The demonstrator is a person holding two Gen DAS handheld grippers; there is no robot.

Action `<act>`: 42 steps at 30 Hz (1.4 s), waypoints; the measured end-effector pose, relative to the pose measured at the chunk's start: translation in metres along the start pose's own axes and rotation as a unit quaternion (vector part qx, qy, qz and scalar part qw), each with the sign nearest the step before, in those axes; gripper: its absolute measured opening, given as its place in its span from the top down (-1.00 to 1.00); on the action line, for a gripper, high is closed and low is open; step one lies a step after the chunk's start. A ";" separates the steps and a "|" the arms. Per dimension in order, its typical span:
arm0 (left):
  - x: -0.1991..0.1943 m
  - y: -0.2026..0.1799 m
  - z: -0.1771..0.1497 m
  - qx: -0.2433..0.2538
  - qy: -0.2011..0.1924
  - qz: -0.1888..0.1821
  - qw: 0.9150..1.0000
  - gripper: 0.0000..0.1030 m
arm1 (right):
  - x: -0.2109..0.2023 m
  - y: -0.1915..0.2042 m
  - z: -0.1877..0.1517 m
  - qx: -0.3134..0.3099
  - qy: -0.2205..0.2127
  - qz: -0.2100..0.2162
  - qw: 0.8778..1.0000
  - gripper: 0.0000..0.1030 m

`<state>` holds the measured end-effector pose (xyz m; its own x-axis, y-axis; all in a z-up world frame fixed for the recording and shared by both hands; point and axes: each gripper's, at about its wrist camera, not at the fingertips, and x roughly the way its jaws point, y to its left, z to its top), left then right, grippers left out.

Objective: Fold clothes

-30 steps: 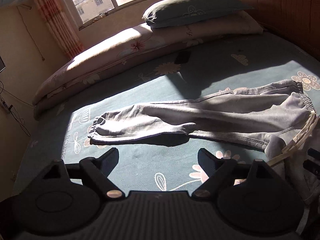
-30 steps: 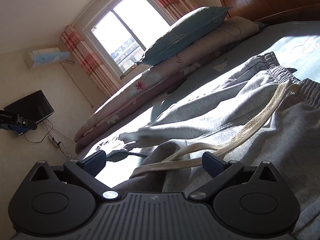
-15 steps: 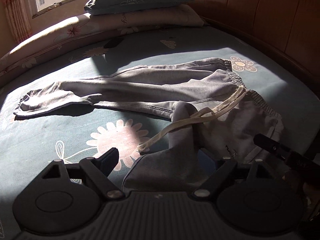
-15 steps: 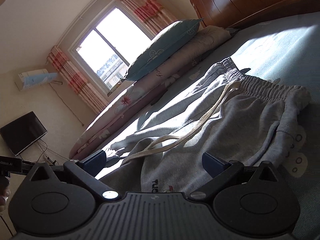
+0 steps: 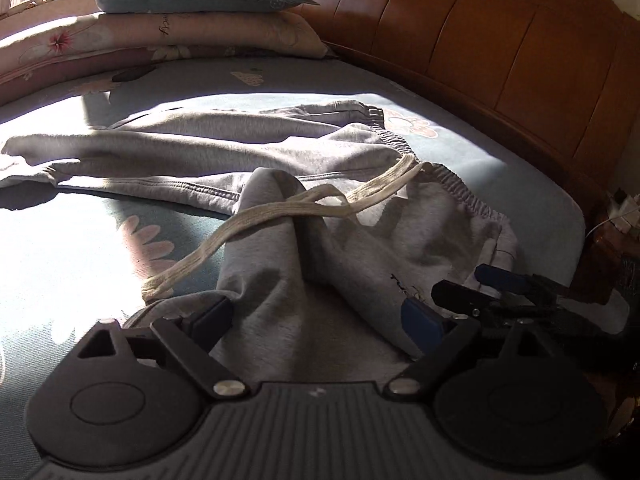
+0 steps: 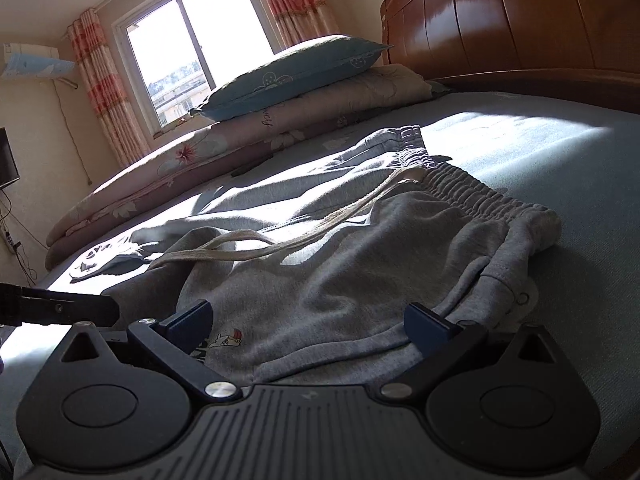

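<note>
Grey sweatpants [image 5: 240, 152] lie spread on the bed, legs running left, the elastic waist toward the headboard. A cream drawstring [image 5: 280, 208] trails loosely across them. My left gripper [image 5: 316, 318] is low over a bunched fold of the grey cloth. Its jaws are opening, with the fold between them and the pads not pressing on it. My right gripper [image 6: 308, 318] stands open over the hip part of the sweatpants [image 6: 360, 264], near a small printed logo. In the left wrist view the right gripper [image 5: 480, 286] shows at the right. One of the left gripper's fingers [image 6: 60, 310] reaches in at the left of the right wrist view.
The bed sheet [image 5: 60, 248] is teal with flower prints. A teal pillow [image 6: 292, 68] lies on a folded floral quilt [image 6: 160, 168] under the window [image 6: 192, 40]. A wooden headboard [image 5: 480, 60] runs along the far right. A wall air conditioner [image 6: 32, 60] hangs at the left.
The left gripper dropped and swung right, from above the leg cuffs to the bunched cloth near the waist. The right gripper shifted a little over the hip part and levelled its view.
</note>
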<state>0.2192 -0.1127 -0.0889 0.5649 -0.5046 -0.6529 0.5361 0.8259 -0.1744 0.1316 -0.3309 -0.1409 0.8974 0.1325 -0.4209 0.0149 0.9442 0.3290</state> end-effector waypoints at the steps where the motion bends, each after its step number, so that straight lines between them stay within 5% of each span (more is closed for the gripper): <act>1: 0.004 0.000 -0.004 0.005 -0.006 -0.005 1.000 -0.81 | 0.002 0.005 -0.003 -0.023 0.003 -0.010 1.000 -1.00; 5: 0.023 0.006 -0.025 0.019 -0.014 -0.021 1.000 -0.89 | 0.009 0.020 -0.012 -0.091 0.013 -0.044 0.995 -1.00; 7: 0.021 0.003 -0.028 0.050 -0.017 -0.024 0.998 -0.92 | 0.010 0.019 -0.012 -0.086 0.011 -0.049 0.995 -1.00; 12: 0.008 0.006 -0.029 0.042 -0.016 -0.035 0.998 -0.93 | 0.009 0.019 -0.008 -0.069 0.021 -0.056 0.996 -1.00; 20: 0.003 0.017 -0.034 0.005 -0.018 -0.043 0.999 -0.99 | -0.026 -0.002 0.018 0.074 -0.001 -0.075 0.994 -1.00; 26: 0.004 0.019 -0.034 -0.002 -0.017 -0.046 0.999 -0.99 | -0.023 -0.048 0.047 0.141 0.023 -0.157 0.977 -1.00; 32: 0.003 0.029 -0.034 -0.032 -0.024 -0.069 0.997 -0.99 | 0.003 -0.088 0.045 0.232 0.043 -0.089 0.968 -1.00; 42: 0.004 0.032 -0.034 -0.033 -0.029 -0.077 0.996 -0.99 | 0.012 -0.092 0.038 0.193 0.003 -0.063 0.979 -1.00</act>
<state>0.2170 -0.0791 -0.1224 0.5158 -0.6381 -0.5717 0.5775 0.7519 -0.3181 0.1578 -0.4279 -0.1446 0.8750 0.0253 -0.4835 0.2921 0.7688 0.5689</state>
